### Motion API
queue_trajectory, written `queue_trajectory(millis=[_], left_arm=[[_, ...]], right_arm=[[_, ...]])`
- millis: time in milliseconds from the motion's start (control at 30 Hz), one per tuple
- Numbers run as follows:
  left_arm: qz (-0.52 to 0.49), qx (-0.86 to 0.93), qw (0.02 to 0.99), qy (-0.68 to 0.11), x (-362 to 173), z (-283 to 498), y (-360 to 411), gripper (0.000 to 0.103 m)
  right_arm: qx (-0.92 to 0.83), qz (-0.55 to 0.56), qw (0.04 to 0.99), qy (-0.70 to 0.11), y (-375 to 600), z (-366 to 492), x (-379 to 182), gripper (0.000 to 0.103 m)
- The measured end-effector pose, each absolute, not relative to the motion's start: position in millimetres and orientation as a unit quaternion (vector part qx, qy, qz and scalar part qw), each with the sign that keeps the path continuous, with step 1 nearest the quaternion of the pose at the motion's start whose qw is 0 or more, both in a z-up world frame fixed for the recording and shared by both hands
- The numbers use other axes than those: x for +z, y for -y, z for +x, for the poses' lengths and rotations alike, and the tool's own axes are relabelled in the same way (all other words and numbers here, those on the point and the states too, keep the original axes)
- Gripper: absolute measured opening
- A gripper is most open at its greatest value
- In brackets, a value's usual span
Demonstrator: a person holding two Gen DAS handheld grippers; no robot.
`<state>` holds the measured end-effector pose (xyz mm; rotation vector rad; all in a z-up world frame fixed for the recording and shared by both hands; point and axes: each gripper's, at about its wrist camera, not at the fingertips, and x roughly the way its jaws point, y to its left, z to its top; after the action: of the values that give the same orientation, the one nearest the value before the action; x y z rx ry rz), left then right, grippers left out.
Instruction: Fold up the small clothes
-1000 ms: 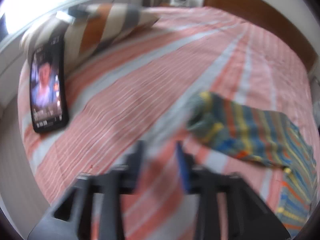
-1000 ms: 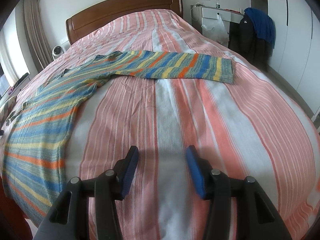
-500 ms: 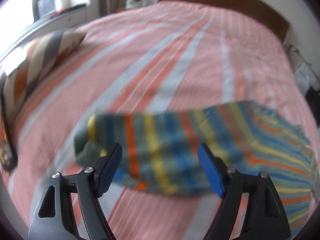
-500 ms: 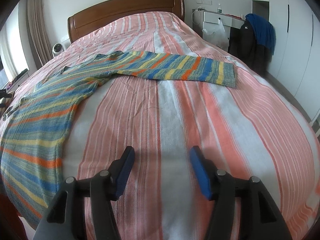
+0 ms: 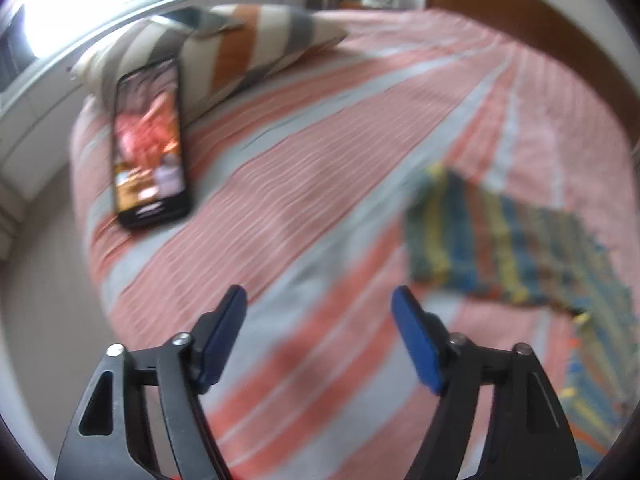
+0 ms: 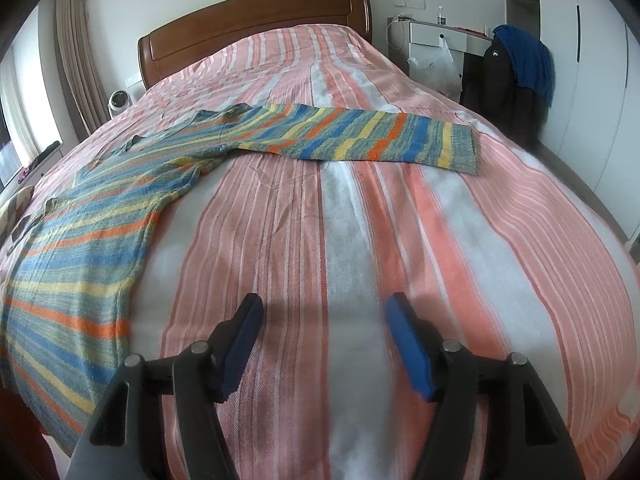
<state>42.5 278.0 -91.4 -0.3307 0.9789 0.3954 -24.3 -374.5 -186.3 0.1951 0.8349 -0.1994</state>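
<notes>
A striped knit sweater (image 6: 120, 216) in blue, yellow, orange and grey lies flat on the bed, body at the left, one sleeve (image 6: 368, 140) stretched to the right. My right gripper (image 6: 324, 340) is open and empty above bare bedspread, well short of that sleeve. In the blurred left wrist view the other sleeve's end (image 5: 480, 240) lies to the right of my left gripper (image 5: 320, 336), which is open, empty and apart from it.
The bed has a pink, white and grey striped cover (image 6: 400, 240) and a wooden headboard (image 6: 248, 28). A phone with a lit screen (image 5: 150, 144) leans on a striped pillow (image 5: 240, 40) near the bed's left edge. A chair with dark clothes (image 6: 516, 80) stands at the right.
The left gripper opened, swung right over the sleeve end, then back left, so the sleeve now lies to its right. The right gripper opened a little wider and hardly moved.
</notes>
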Motion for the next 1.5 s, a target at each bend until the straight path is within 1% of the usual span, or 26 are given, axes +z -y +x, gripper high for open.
queue_trajectory(millis=[133, 233, 333, 467, 533, 600, 667, 767, 800, 867, 900, 1000, 1100, 1167, 1200, 1300, 1367, 1500], left_arm=[[-0.138, 0.124, 0.871, -0.456, -90, 74, -238, 0.086], [-0.113, 0.118, 0.862, -0.48, -113, 100, -217, 0.089], [-0.125, 0.159, 0.842, -0.5, -136, 98, -225, 0.088], [-0.158, 0.131, 0.865, -0.458, -118, 76, -243, 0.088], [-0.183, 0.103, 0.876, -0.434, -103, 76, -258, 0.089], [-0.182, 0.087, 0.878, -0.434, -92, 88, -266, 0.092], [-0.148, 0.06, 0.874, -0.458, -89, 114, -257, 0.092], [-0.058, 0.081, 0.871, -0.48, -99, 143, -234, 0.092], [-0.033, 0.106, 0.868, -0.484, -105, 154, -231, 0.092], [0.005, 0.206, 0.841, -0.501, -126, 174, -248, 0.091], [-0.009, 0.245, 0.825, -0.51, -134, 178, -265, 0.09], [-0.092, 0.291, 0.82, -0.484, -127, 158, -303, 0.087], [-0.129, 0.25, 0.842, -0.461, -110, 129, -305, 0.087], [-0.124, 0.2, 0.86, -0.453, -98, 105, -287, 0.088], [-0.122, 0.172, 0.868, -0.449, -93, 94, -275, 0.091], [-0.111, 0.065, 0.884, -0.45, -84, 55, -225, 0.096], [-0.098, 0.012, 0.885, -0.454, -89, 38, -194, 0.097], [-0.103, -0.019, 0.872, -0.479, -120, 34, -165, 0.097]], right_arm=[[-0.099, 0.094, 0.905, -0.404, 373, -24, -186, 0.065], [-0.098, 0.092, 0.905, -0.404, 372, -25, -185, 0.065], [-0.096, 0.088, 0.905, -0.406, 371, -27, -184, 0.065], [-0.095, 0.085, 0.905, -0.405, 370, -30, -183, 0.065], [-0.099, 0.08, 0.905, -0.405, 368, -29, -185, 0.067], [-0.1, 0.078, 0.906, -0.405, 367, -28, -185, 0.069], [-0.102, 0.077, 0.906, -0.404, 366, -25, -186, 0.071], [-0.102, 0.076, 0.906, -0.404, 365, -25, -186, 0.071], [-0.102, 0.076, 0.906, -0.404, 366, -25, -186, 0.071], [-0.102, 0.071, 0.906, -0.405, 365, -26, -186, 0.071], [-0.102, 0.07, 0.906, -0.405, 365, -26, -186, 0.071], [-0.102, 0.068, 0.906, -0.405, 364, -28, -185, 0.071], [-0.103, 0.07, 0.906, -0.404, 364, -28, -186, 0.072], [-0.105, 0.072, 0.906, -0.404, 365, -26, -183, 0.071], [-0.106, 0.076, 0.907, -0.401, 365, -27, -179, 0.071], [-0.116, 0.081, 0.919, -0.368, 368, -34, -162, 0.071], [-0.124, 0.083, 0.924, -0.351, 372, -35, -151, 0.072], [-0.135, 0.096, 0.917, -0.362, 383, -28, -155, 0.072]])
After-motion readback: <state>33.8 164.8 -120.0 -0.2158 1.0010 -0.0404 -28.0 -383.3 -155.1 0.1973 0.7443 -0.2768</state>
